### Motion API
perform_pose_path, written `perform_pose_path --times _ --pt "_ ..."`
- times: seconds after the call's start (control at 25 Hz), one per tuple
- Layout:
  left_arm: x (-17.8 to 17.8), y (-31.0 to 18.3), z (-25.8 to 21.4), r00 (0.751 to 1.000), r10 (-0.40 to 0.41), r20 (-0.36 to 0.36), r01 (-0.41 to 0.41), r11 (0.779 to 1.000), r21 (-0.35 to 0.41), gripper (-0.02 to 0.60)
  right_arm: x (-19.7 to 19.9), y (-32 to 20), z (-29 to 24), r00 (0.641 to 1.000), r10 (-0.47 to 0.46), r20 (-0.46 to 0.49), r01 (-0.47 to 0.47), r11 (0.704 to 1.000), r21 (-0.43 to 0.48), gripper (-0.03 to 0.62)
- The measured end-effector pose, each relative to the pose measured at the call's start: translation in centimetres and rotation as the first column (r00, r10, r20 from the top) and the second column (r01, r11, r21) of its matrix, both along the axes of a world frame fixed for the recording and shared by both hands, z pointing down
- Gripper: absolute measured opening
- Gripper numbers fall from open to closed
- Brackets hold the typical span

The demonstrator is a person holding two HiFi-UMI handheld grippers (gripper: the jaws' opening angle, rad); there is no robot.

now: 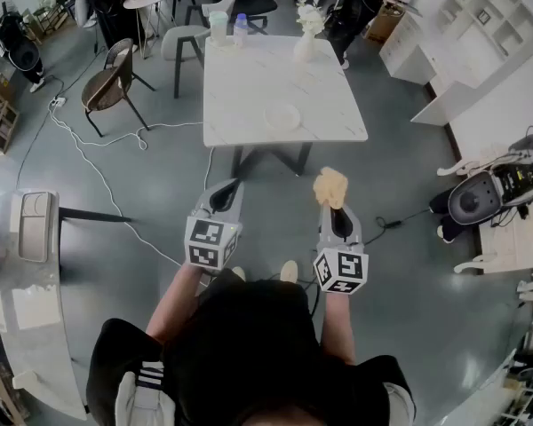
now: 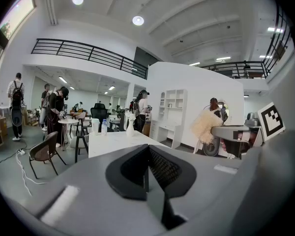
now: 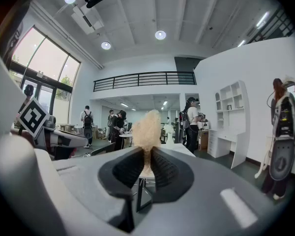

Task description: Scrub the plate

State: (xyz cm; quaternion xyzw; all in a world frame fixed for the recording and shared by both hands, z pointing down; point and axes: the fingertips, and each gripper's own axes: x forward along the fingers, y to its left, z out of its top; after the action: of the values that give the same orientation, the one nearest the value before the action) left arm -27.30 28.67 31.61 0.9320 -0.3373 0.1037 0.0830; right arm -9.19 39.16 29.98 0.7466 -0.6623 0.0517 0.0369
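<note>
While the person stands on the grey floor in the lower middle of the head view, the left gripper (image 1: 224,195) keeps its jaws pressed together with nothing between them. Beside it, the right gripper (image 1: 332,209) is clamped on a tan, fluffy scrubber (image 1: 330,187) that juts past the jaw tips. The plate (image 1: 282,115) lies on the white table (image 1: 249,78) in the upper middle, well apart from both grippers.

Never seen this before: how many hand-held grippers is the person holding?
2. The left hand-held gripper, shut and empty, sits left in the head view; the right hand-held gripper, beside it, clamps a tan sponge.
</note>
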Motion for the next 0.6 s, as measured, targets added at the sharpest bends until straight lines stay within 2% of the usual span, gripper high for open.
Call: perform_pose_path --times 0.6 --pt "0.13 -0.34 -0.06 1.000 0.002 -0.011 -0.002 1.000 0.003 0.005 -0.10 -0.25 -0.48 1.000 0.002 0.013 -0.003 1.000 0.022 0.043"
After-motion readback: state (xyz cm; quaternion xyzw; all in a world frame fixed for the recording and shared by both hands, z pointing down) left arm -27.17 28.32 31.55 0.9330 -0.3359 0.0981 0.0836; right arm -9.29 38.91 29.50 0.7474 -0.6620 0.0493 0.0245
